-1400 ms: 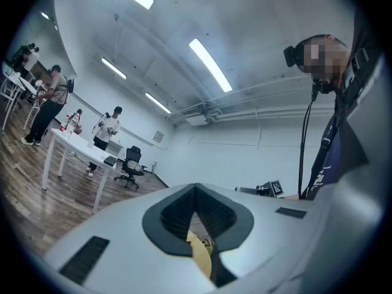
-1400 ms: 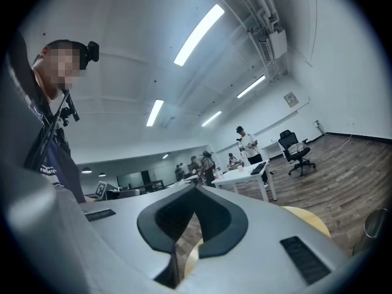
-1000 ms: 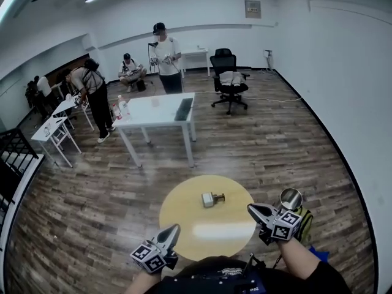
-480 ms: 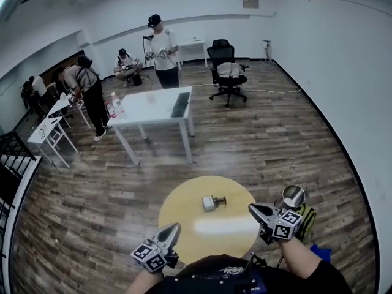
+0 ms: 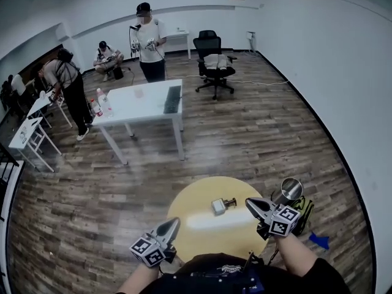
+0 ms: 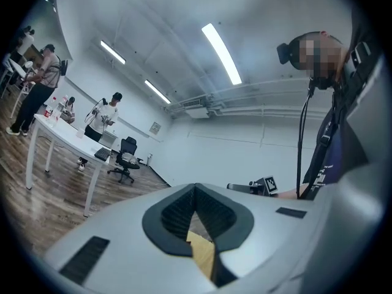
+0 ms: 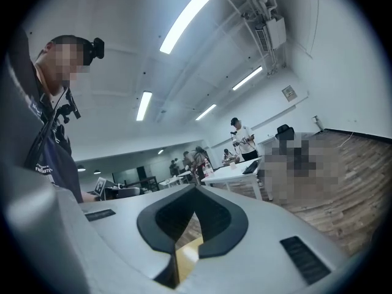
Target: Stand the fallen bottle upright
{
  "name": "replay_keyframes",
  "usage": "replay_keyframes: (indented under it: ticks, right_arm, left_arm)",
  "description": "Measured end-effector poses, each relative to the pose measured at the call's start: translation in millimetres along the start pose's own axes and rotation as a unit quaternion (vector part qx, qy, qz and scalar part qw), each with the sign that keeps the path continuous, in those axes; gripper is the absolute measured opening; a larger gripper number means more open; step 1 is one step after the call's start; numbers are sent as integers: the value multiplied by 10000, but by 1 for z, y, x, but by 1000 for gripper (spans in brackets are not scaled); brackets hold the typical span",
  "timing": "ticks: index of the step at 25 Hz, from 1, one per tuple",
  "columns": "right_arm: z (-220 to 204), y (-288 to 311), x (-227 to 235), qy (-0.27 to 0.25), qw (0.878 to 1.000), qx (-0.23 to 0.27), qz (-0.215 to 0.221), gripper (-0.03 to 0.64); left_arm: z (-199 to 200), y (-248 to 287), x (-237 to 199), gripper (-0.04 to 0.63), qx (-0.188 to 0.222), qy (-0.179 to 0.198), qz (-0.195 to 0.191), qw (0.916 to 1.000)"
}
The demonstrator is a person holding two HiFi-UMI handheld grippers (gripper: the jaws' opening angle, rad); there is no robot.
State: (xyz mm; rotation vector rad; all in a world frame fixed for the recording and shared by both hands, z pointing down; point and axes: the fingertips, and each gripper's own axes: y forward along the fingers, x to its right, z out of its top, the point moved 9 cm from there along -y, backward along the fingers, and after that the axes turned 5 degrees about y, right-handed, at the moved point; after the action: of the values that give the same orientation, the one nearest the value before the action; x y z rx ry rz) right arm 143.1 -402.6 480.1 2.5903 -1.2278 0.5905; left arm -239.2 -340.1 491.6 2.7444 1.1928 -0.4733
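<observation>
A small pale bottle [image 5: 222, 206] with a dark cap lies on its side near the middle of the round yellow table [image 5: 196, 225], cap pointing right. My right gripper [image 5: 248, 202] hovers just right of the bottle, shut and holding nothing, apart from it. My left gripper [image 5: 174, 223] is over the table's near left edge, also shut and empty. In the left gripper view its jaws [image 6: 195, 187] meet at the tip, with yellow tabletop showing below. The right gripper view shows the same for the right gripper [image 7: 196, 196]. Neither gripper view shows the bottle.
A shiny metal cup [image 5: 290, 190] stands right of the table beside a yellow-green bag [image 5: 305, 212] on the wood floor. Further off are a white desk [image 5: 141, 100], an office chair [image 5: 211, 60] and several people.
The whole view has shifted; the room slid left and up. My right gripper's tip now sits closer to the bottle. The bottle still lies on its side at the same spot on the table.
</observation>
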Motion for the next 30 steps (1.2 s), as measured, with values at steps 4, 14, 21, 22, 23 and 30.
replay_keyframes:
  ticks: [4, 14, 21, 22, 23, 30]
  right_arm:
    - [-5, 36, -10, -5, 10000, -40, -68, 21]
    - [1, 47, 26, -142, 9993, -285, 182, 21]
    - [7, 30, 72, -44, 9986, -311, 418, 21]
    - [6, 29, 75, -21, 9985, -323, 434, 21]
    - [6, 27, 79, -10, 9985, -333, 443, 21]
    - [-14, 19, 94, -130, 9977, -500, 442, 21]
  left_arm:
    - [6, -8, -37, 6, -94, 19, -105, 9999]
    - [-5, 30, -44, 6, -53, -72, 143, 9999]
    - [-14, 73, -9, 6, -55, -62, 247, 9997]
    - [-15, 76, -6, 6, -75, -66, 272, 9996]
    - [-16, 78, -4, 6, -99, -72, 298, 9995]
    - [-44, 77, -5, 6, -298, -143, 393, 9987]
